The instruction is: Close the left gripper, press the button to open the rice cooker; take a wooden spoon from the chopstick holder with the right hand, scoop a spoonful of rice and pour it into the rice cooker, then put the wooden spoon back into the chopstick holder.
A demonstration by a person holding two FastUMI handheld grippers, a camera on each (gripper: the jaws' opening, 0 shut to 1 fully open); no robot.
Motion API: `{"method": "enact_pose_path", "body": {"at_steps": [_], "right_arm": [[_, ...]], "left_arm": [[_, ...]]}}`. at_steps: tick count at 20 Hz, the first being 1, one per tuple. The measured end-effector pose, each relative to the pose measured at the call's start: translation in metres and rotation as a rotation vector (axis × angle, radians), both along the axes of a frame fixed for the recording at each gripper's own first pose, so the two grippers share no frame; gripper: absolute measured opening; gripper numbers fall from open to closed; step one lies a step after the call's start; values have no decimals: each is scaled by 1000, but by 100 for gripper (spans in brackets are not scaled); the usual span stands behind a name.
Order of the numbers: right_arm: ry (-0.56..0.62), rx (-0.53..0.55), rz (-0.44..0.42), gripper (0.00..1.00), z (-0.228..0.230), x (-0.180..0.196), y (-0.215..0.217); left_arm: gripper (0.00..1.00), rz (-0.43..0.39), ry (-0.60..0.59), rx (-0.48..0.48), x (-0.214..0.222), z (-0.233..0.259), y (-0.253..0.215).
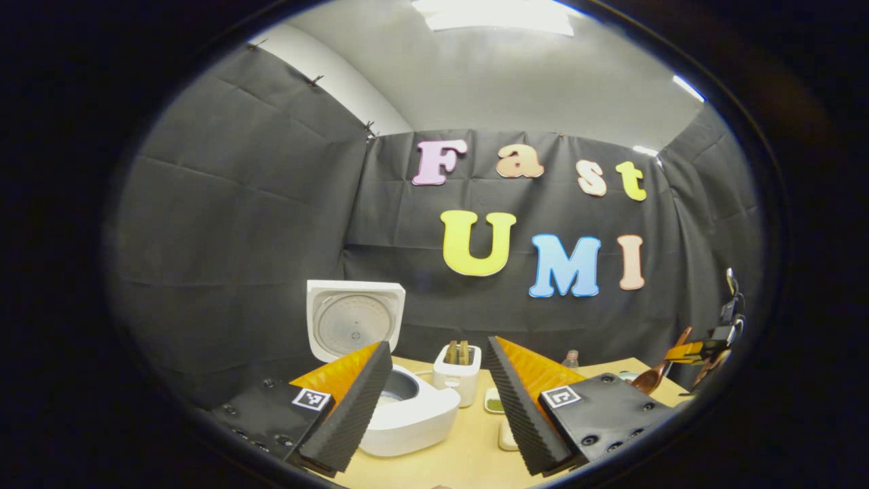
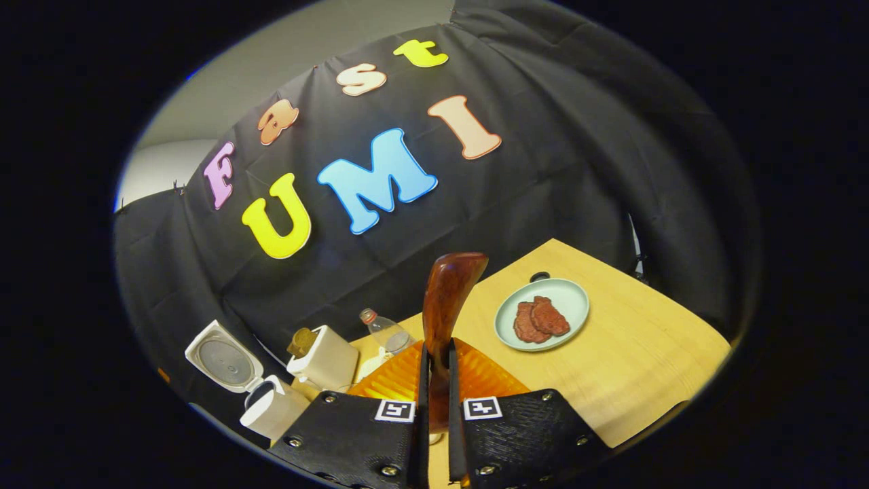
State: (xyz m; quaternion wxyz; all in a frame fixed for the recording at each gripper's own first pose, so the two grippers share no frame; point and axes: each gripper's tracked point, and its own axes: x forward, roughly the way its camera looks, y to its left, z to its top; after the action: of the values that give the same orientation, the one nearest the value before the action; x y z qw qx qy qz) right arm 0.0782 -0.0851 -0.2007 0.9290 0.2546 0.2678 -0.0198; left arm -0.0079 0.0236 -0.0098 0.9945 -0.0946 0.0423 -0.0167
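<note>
Your right gripper (image 2: 434, 380) is clamped tight on the wooden spoon (image 2: 445, 299), held above the table (image 2: 645, 367). Your left gripper (image 1: 438, 394) stands wide apart, empty, before the lid-up rice cooker (image 1: 407, 407).

The cooker (image 1: 407, 407) stands open, lid (image 1: 353, 319) upright behind. The holder (image 1: 457, 373) crowds just beside it. Bare table (image 2: 645, 360) lies beyond the plate (image 2: 541, 314).

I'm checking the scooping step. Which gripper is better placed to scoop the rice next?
The right gripper: it is already shut on the wooden spoon, held up above the table. The left gripper is open and holds nothing, in front of the rice cooker, whose lid is up.
</note>
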Motion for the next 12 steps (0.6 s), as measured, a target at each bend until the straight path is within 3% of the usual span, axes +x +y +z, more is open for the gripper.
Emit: {"method": "enact_pose_path", "body": {"at_steps": [5, 12], "right_arm": [[48, -100, 18, 12, -34, -17, -17], [147, -120, 73, 12, -88, -31, -7]], "left_arm": [[96, -17, -3, 33, -6, 4, -21], [96, -16, 4, 53, -14, 5, -40]]}}
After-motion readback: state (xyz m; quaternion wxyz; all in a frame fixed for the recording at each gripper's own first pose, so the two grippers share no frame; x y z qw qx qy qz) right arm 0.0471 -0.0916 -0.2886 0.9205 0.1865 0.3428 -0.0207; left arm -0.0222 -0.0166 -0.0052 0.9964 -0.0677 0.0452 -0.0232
